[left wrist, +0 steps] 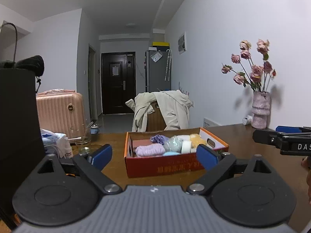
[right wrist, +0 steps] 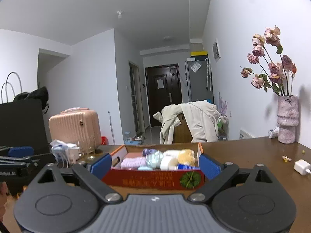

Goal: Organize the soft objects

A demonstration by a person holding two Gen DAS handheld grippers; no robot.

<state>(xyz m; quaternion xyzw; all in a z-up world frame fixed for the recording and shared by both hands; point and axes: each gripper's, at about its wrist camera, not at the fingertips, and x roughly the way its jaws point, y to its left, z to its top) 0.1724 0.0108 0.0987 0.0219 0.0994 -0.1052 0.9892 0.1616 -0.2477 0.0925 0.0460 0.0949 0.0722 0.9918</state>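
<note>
Left wrist view, we list: red cardboard box of rolled knit bundles, glossy wood worktop, left gripper and right gripper gaping wide, both empty.

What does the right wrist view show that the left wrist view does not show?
Only the right wrist view shows the small white plug-in charger on the brown wooden table, and the green round picture on the box front. Only the left wrist view shows the clear drinking glass. Both show the open red cardboard box of soft things, the pink ribbed suitcase and the pink vase of dried roses.
</note>
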